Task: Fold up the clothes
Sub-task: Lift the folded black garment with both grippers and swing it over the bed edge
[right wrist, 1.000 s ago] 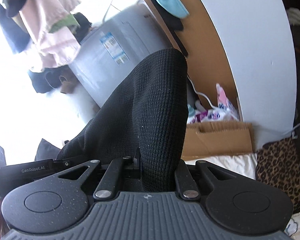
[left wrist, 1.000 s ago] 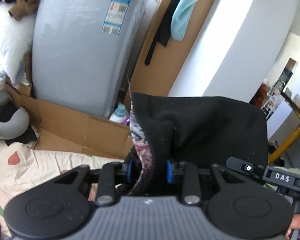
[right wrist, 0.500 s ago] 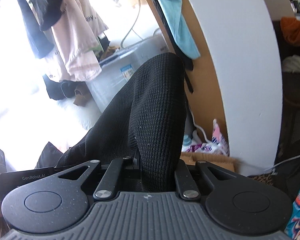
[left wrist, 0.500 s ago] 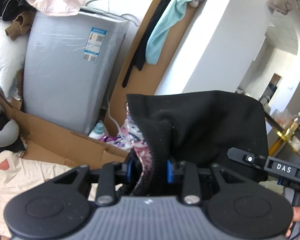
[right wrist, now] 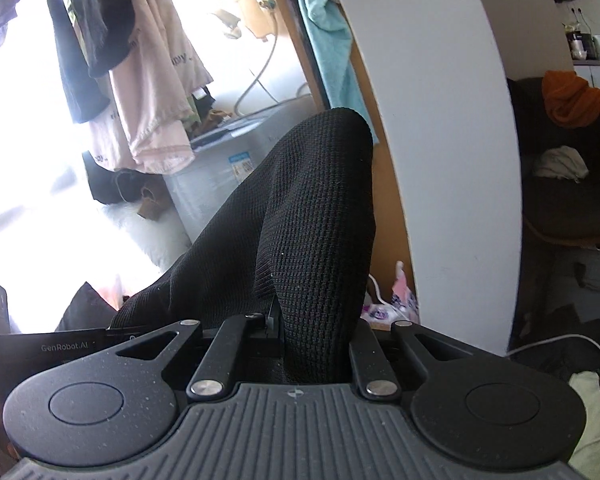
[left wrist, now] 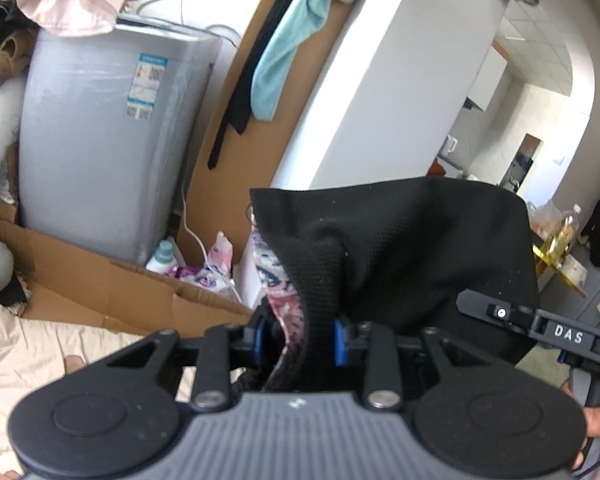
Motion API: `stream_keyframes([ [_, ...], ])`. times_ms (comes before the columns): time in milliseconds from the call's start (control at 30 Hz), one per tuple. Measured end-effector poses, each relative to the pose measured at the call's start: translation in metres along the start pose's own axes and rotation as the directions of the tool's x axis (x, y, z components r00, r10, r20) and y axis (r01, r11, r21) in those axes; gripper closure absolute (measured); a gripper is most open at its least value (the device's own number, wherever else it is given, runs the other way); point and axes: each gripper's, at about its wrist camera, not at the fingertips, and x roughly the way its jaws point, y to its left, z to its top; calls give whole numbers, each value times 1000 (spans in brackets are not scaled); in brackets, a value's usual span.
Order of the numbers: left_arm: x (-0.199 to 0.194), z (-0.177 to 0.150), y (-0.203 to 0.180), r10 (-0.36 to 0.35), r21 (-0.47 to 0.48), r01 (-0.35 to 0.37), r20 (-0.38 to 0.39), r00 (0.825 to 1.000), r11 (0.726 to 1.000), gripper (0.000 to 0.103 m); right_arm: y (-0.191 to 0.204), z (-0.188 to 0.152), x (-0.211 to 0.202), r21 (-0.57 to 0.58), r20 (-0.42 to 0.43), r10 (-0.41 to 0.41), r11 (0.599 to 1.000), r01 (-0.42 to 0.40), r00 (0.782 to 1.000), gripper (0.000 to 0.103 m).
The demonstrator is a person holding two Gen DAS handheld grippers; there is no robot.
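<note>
Two grippers, one garment: left gripper (left wrist: 298, 338) is clamped on a bunched edge of the black waffle-knit garment (left wrist: 400, 240), with a pink-patterned lining or second layer (left wrist: 278, 280) pinched in alongside it; right gripper (right wrist: 288, 344) is closed tight on another fold of the same black knit (right wrist: 300, 220). Garment sits directly ahead of both sets of fingers and rises off them, held up in the air, clear of the bedding (left wrist: 28, 344) below. In the left wrist view the cloth spans sideways from the left jaws toward the other gripper's body (left wrist: 540, 328), so its long axis likely runs hand to hand; neither hand is nearer, both are already on it. Fabric is thick, textured, matte black, humped and creased at each grip, not yet flat. Judgement: next move depends on keeping that span taut before laying it down to fold. Washing machine (left wrist: 108, 132) and cardboard (left wrist: 100, 280) sit behind
</note>
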Motion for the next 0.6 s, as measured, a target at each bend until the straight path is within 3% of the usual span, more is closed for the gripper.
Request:
stream_keyframes([
  [600, 139, -67, -3, -135, 117, 151, -133, 982, 982, 69, -97, -81, 21, 37, -30, -151, 988, 152, 988, 94],
])
